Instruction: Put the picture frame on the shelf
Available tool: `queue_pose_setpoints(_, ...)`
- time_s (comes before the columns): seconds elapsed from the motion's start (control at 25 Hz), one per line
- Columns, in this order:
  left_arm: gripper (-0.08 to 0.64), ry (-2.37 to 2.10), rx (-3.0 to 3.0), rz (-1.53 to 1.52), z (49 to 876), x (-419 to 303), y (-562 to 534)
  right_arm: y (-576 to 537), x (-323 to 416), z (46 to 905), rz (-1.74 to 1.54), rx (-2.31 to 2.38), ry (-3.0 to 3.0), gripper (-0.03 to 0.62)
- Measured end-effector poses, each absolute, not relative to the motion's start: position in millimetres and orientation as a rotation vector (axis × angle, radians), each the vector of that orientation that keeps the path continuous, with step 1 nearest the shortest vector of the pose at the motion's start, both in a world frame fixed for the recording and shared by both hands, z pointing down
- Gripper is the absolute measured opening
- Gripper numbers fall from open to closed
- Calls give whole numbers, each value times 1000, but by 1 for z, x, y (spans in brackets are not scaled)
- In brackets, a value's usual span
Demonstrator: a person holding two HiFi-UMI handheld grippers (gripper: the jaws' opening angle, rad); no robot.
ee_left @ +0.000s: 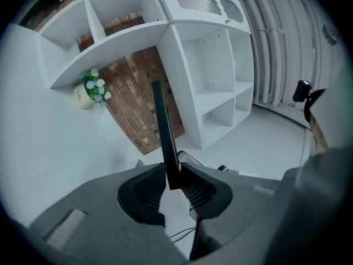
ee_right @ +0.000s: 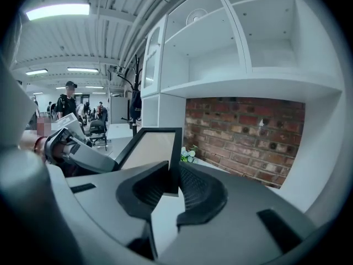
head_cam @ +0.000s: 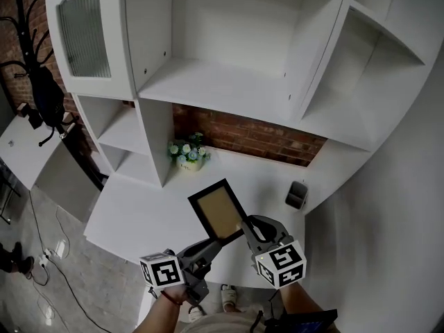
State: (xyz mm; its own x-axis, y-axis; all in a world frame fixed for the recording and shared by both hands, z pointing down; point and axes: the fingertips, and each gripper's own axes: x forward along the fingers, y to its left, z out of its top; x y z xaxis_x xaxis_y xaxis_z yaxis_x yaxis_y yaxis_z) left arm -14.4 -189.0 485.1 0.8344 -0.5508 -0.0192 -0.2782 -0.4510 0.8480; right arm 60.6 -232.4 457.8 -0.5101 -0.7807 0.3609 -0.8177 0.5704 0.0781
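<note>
Both claws hold one object between them. The left claw [ee_left: 174,178] is clenched on the lower edge of the picture frame [head_cam: 217,211]; in the left gripper view I see the frame edge-on, a thin dark bar rising from between the two ribbed pads, both of which press against it. The right claw [ee_right: 172,178] is likewise clenched on the frame, gripping the black border at its lower right corner; in the right gripper view the pale tan panel faces my camera and leans away to the left. In the head view the frame is black-bordered with a tan centre, tilted, and held in the air above the white worktop [head_cam: 132,217], with the left claw at its near edge and the right claw at its near right corner. It rests on no surface. The white shelf unit [head_cam: 229,89] stands beyond it, with open compartments above and to both sides, and a brick wall [head_cam: 257,136] shows in the recess behind the worktop. A small pot of flowers [head_cam: 187,155] sits on the worktop at the foot of a shelf upright, beyond the frame and to its left. A small dark container [head_cam: 296,195] stands on the worktop to the frame's right, apart from it. A black coat stand [head_cam: 31,68] stands at far left.
</note>
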Motion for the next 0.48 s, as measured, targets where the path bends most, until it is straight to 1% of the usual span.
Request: queue_pose_setpoints(0.48, 81, -575, 2153, -445, 392, -20, -200, -243, 53, 363, -37, 1340, -2530, 67)
